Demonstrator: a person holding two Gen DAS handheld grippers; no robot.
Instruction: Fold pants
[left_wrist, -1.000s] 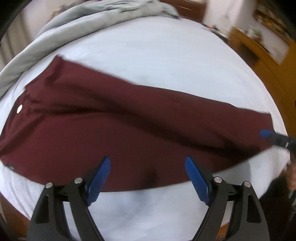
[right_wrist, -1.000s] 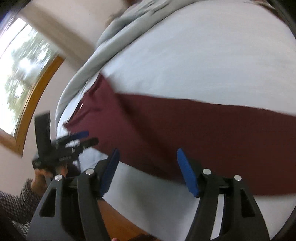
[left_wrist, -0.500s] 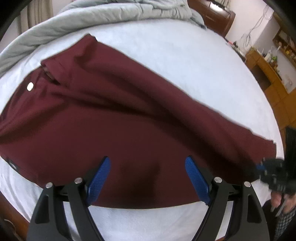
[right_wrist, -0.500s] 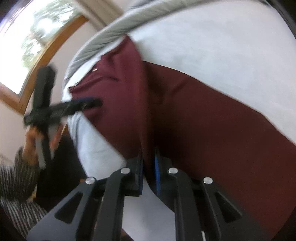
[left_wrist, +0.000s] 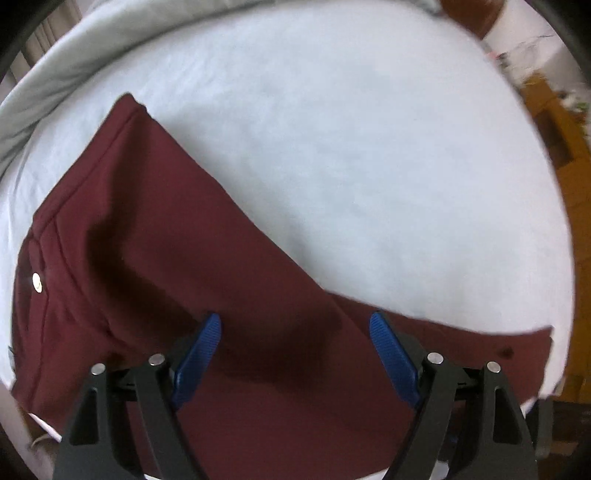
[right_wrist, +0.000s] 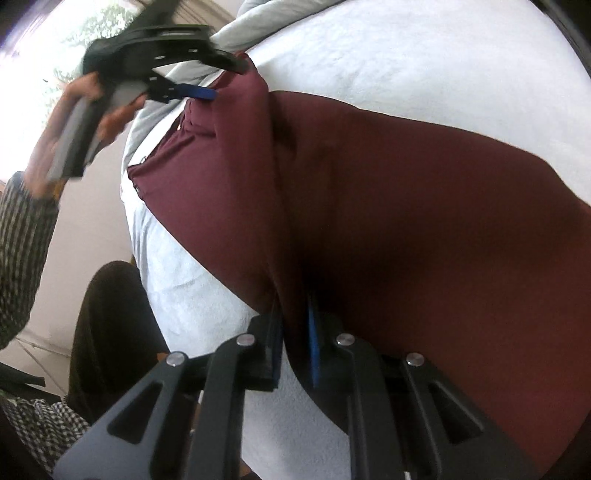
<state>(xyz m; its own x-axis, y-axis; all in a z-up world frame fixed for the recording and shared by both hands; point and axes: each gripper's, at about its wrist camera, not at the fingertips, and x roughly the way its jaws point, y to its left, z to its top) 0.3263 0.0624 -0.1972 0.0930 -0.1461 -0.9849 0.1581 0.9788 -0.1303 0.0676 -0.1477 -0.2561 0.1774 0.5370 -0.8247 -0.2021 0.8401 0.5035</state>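
Maroon pants (left_wrist: 192, 280) lie flat on a white bed sheet (left_wrist: 351, 155), waistband with a silver button (left_wrist: 36, 277) at the left, legs running toward the lower right. My left gripper (left_wrist: 291, 347) hovers open above the thigh area, nothing between its blue pads. In the right wrist view the same pants (right_wrist: 388, 206) fill the middle. My right gripper (right_wrist: 293, 325) is shut on a pinched fold of the pants' edge near the sheet's border. The left gripper (right_wrist: 192, 79) appears there too, held by a hand over the waistband end.
A grey duvet (left_wrist: 66, 62) is bunched along the far left of the bed. Wooden furniture (left_wrist: 561, 140) stands at the right. In the right wrist view a checked sleeve (right_wrist: 22, 236), dark trousers (right_wrist: 110, 332) and a bright window (right_wrist: 48, 40) are at the left.
The right gripper's jaws have shut on the pants' edge and sunk toward the bed. The left gripper has swung across the pants toward the waistband end, still open.
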